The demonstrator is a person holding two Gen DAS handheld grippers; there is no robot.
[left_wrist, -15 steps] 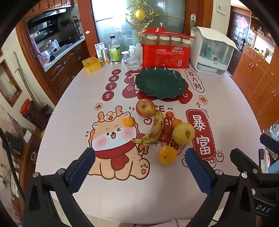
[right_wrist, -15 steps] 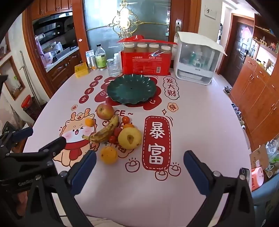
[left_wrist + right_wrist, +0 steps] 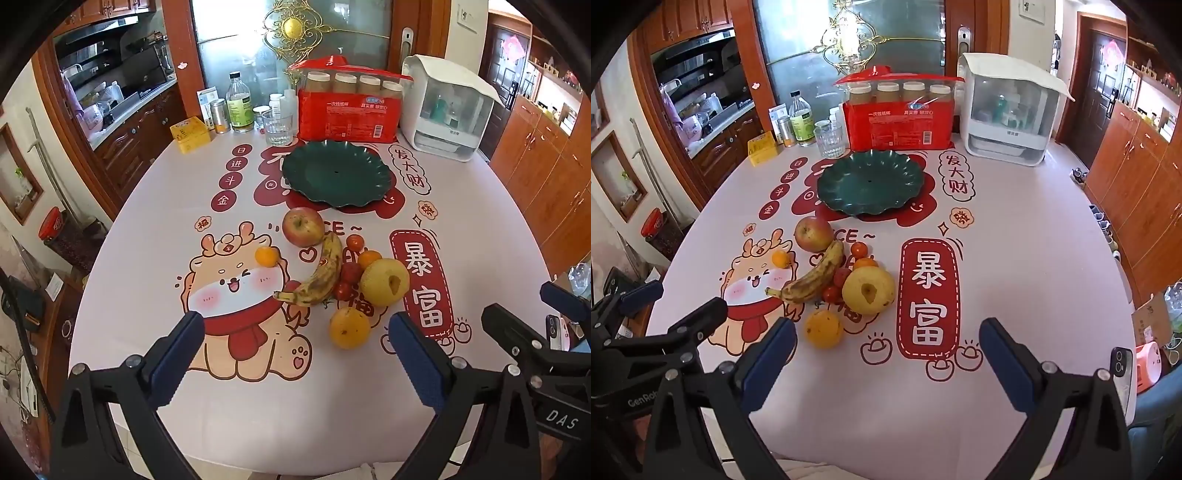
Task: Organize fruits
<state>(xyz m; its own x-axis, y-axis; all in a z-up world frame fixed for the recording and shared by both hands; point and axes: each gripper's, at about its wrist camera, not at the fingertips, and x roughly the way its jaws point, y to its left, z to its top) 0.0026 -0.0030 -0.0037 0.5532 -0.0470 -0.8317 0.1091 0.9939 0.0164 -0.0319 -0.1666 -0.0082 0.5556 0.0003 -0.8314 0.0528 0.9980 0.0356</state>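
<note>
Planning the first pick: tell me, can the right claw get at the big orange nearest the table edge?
Probably yes: the right claw is open and empty, and the orange lies just ahead beside its left finger, nothing between.

Both my grippers hover tilted down over the near edge of the table (image 3: 461, 229), side by side. Left gripper (image 3: 295, 332) jaws spread wide, nothing between. Right gripper (image 3: 886, 338) same: wide, empty, touching nothing
</note>
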